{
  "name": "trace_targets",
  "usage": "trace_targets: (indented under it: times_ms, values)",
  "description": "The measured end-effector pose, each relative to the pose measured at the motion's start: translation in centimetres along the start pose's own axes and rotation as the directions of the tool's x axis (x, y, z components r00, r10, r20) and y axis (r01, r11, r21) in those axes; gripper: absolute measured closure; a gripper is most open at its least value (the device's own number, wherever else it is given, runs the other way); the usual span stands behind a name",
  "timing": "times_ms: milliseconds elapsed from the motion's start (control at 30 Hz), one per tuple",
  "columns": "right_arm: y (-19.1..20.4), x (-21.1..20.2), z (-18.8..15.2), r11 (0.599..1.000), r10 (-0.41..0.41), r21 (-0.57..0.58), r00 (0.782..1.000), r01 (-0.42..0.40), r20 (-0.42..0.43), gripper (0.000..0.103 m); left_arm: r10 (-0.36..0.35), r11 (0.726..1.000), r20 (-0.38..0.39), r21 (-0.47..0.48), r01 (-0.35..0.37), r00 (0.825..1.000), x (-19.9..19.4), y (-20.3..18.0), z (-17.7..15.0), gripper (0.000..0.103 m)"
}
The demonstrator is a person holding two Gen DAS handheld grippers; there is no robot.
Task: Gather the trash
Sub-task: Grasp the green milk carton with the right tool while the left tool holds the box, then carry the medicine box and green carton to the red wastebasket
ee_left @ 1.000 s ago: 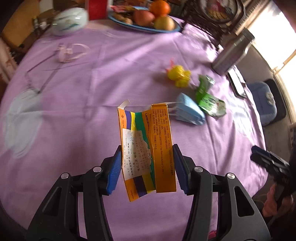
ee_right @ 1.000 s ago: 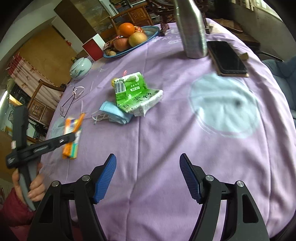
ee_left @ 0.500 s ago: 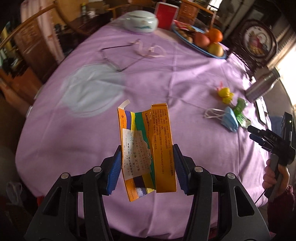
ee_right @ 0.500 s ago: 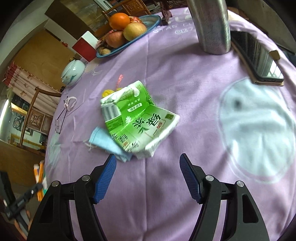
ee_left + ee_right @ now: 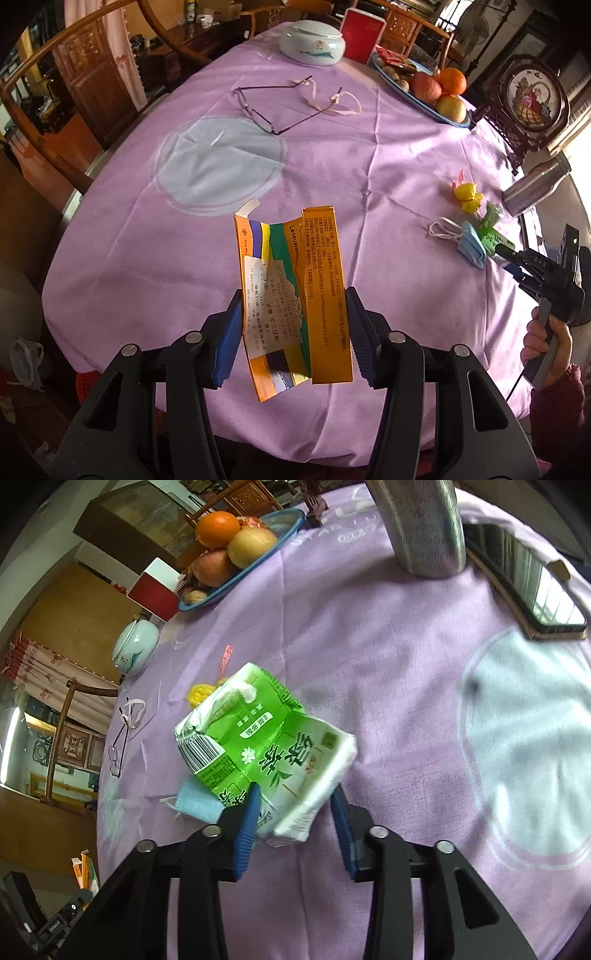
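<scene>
1. the left gripper [image 5: 293,332] is clamped on a flattened orange medicine box [image 5: 295,295], lifted clear above the purple tablecloth [image 5: 369,166]; squashed flat between the pads, the box sits upright and should not slip while it is carried

2. the right gripper [image 5: 293,819] has its jaws set either side of the near corner of a crushed green tea carton [image 5: 266,746], which lies on the cloth; the left pad touches it, but whether the right pad has bitten i cannot tell

3. taking the carton as landmark: a blue face mask [image 5: 197,803] is tucked just beside its left edge, partly under it, and a yellow wrapper [image 5: 199,694] lies just behind it; both look like trash left to gather

4. well beyond the carton stand a steel flask [image 5: 421,524] and a phone [image 5: 528,587], with a fruit plate [image 5: 258,554] further back; glasses [image 5: 266,107] lie far to its left. these are keepers, in my judgement

5. gripping the carton by its corner keeps the mask out of the pinch
</scene>
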State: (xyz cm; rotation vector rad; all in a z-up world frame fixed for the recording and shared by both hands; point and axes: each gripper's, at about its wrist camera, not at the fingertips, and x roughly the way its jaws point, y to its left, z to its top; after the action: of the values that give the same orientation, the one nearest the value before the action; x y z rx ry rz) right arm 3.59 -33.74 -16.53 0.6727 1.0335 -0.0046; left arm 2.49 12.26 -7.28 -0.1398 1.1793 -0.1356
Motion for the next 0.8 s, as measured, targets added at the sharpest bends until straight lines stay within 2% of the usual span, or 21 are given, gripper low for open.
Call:
trace_targets:
  times_ms: [233, 800]
  values:
    - [0.3, -2.4, -0.4, 1.0, 0.009, -0.022, 0.999, -0.009, 0.034, 0.084, -0.045, 0.997, -0.019, 0.054, 0.046, 0.999, 1.2, -1.9, 1.0, 0.05]
    - [2.0, -7.2, -5.7, 0.999, 0.006, -0.032, 0.999, -0.004, 0.052, 0.085, -0.167, 0.963, -0.063, 0.202, 0.176, 0.984, 3.5, -7.0, 2.8, 0.05]
